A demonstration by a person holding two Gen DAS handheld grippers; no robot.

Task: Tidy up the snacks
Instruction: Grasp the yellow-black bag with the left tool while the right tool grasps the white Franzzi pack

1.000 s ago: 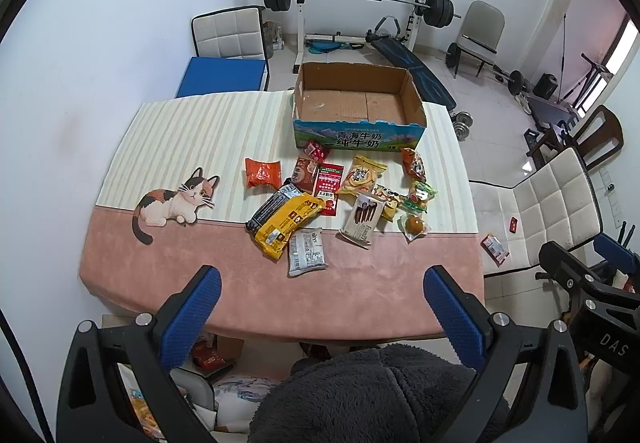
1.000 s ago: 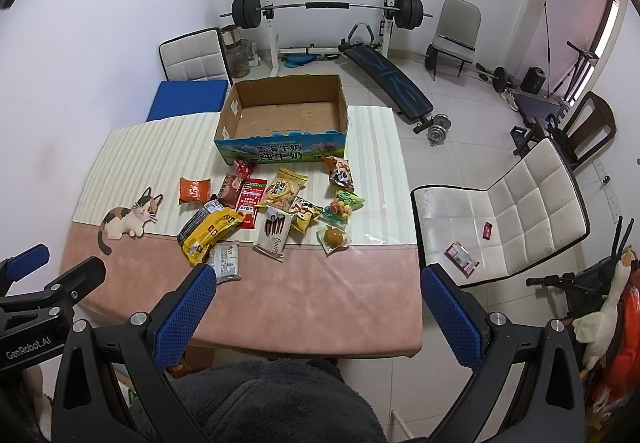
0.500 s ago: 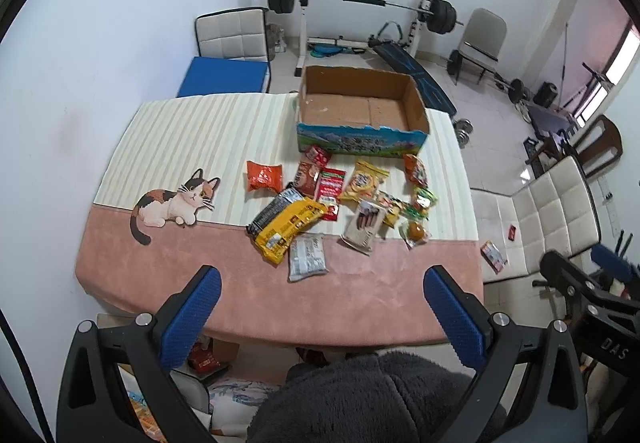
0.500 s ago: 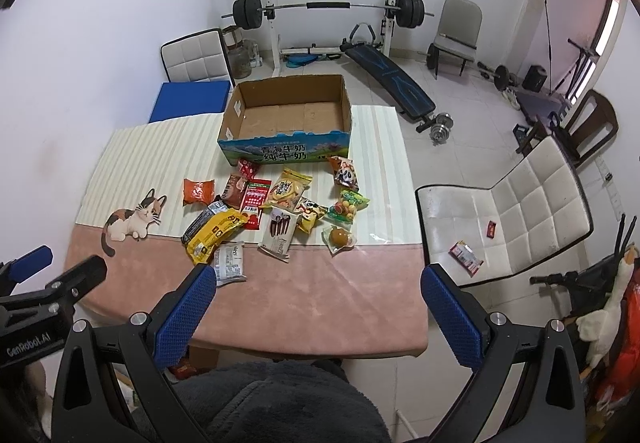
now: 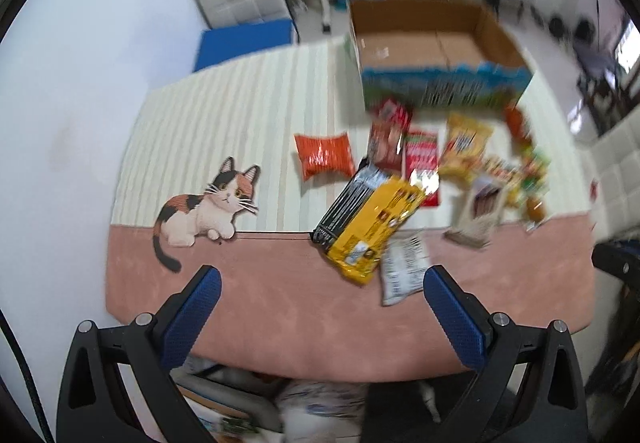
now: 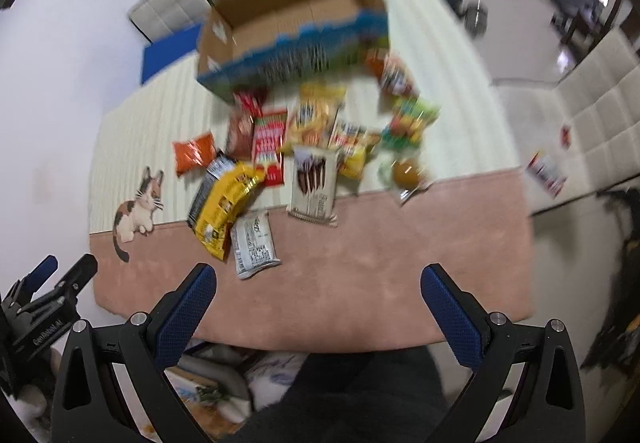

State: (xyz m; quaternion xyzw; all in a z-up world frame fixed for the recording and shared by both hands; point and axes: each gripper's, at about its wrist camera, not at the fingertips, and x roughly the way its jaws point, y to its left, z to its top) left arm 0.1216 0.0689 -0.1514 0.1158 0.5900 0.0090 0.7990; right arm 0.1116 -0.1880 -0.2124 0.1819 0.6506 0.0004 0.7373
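Several snack packets lie in a loose pile on the table: an orange bag (image 5: pixel 325 159), a yellow and black pack (image 5: pixel 370 219), a white sachet (image 5: pixel 403 271) and a chocolate stick pack (image 6: pixel 314 183). An open, empty cardboard box (image 5: pixel 432 55) stands behind them, also in the right wrist view (image 6: pixel 296 39). My left gripper (image 5: pixel 320 307) is open and empty above the table's near edge, left of the pile. My right gripper (image 6: pixel 318 305) is open and empty above the near edge, in front of the pile. Both views are motion-blurred.
The table has a pink and striped cloth (image 5: pixel 280 307) with a cat picture (image 5: pixel 208 207). A white chair (image 6: pixel 592 99) with small packets stands at the right. A blue-seated chair (image 5: pixel 244 39) and a weight bench stand behind the table.
Both grippers have moved down and forward toward the table, so the snacks and box look much larger. The view is now blurred by motion. Nothing on the table has moved.
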